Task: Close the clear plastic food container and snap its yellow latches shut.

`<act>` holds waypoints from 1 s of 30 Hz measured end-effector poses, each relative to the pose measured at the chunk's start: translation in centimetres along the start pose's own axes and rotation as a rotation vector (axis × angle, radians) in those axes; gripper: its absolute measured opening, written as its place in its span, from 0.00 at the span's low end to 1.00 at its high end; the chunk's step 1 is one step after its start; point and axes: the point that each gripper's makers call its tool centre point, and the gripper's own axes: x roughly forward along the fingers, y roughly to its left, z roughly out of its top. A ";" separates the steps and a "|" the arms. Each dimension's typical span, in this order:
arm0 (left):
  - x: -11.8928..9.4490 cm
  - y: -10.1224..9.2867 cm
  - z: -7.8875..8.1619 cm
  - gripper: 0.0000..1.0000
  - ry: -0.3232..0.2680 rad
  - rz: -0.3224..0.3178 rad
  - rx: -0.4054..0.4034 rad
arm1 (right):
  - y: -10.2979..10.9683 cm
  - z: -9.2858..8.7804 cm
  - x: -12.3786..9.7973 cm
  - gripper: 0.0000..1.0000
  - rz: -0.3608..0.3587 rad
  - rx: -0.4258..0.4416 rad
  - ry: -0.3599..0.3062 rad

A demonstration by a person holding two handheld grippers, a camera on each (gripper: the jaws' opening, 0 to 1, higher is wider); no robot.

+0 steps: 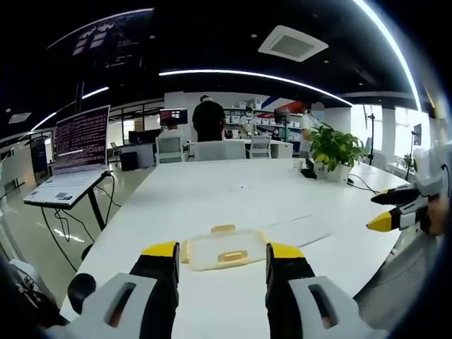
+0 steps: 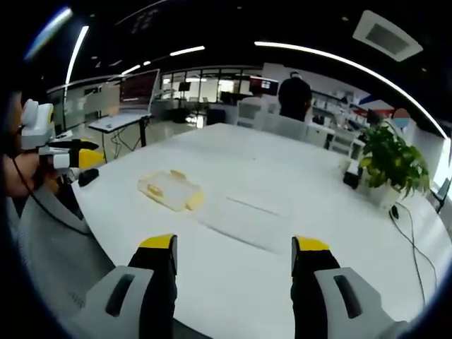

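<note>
The left tongs point(image 1: 222, 263) have two black jaws capped with yellow tips, each jaw set on a pale grey housing with a dark oval slot in its upper face. The right tongs point(image 2: 238, 256) are built the same: black jaws, yellow caps, grey slotted housings. Seen from the side next to the counter point(image 1: 233, 191), the right tongs point(image 1: 395, 210) show black, yellow-tipped jaws tapering to points from a white body; the left tongs point(image 2: 78, 157) look alike, with a thin dark cable trailing below them.

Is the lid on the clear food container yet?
Cannot tell. The container lies flat on the table, yellow latches splayed outward, too small to settle it.
</note>
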 end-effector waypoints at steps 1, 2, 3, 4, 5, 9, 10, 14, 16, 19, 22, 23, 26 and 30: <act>0.0 0.1 0.1 0.44 -0.006 0.003 -0.002 | 0.1 0.0 0.0 0.63 0.003 -0.002 0.004; -0.1 0.1 0.2 0.44 -0.011 0.004 -0.002 | 0.1 -0.1 0.1 0.63 0.005 -0.004 0.006; -0.1 0.1 0.3 0.44 -0.014 0.003 -0.001 | 0.2 -0.1 0.1 0.63 0.007 -0.008 0.012; -0.1 0.1 0.3 0.45 -0.016 0.002 -0.001 | 0.2 -0.1 0.2 0.63 0.009 -0.011 0.015; -0.1 0.2 0.3 0.45 -0.018 0.002 -0.001 | 0.3 -0.2 0.2 0.63 0.009 -0.012 0.018; -0.1 0.2 0.4 0.45 -0.023 -0.001 -0.003 | 0.2 -0.2 0.2 0.63 0.008 -0.013 0.026; -0.1 0.1 0.4 0.45 -0.022 -0.002 -0.004 | 0.2 -0.2 0.2 0.63 0.007 -0.013 0.027; 0.0 -0.5 0.3 0.45 -0.014 -0.030 0.009 | -0.1 -0.2 0.0 0.63 0.003 -0.017 0.032; 0.0 -0.7 0.3 0.45 -0.005 -0.043 0.013 | -0.4 -0.2 0.0 0.62 0.001 -0.021 0.037; 0.1 -1.0 0.2 0.45 0.003 -0.066 0.007 | -0.7 -0.4 0.1 0.61 -0.001 -0.028 0.044; 0.2 -1.3 0.0 0.45 0.018 -0.083 0.004 | -1.0 -0.2 0.2 0.61 -0.003 -0.017 0.041; 0.2 -1.4 0.1 0.45 0.019 -0.088 0.006 | -1.0 0.1 0.2 0.61 -0.003 -0.018 0.033; 0.2 -1.8 -0.1 0.45 0.030 -0.105 0.020 | -1.0 0.4 0.4 0.61 0.004 -0.015 0.023; 0.4 -1.8 -0.1 0.45 0.040 -0.111 0.019 | -0.9 0.9 1.0 0.61 0.021 -0.014 0.019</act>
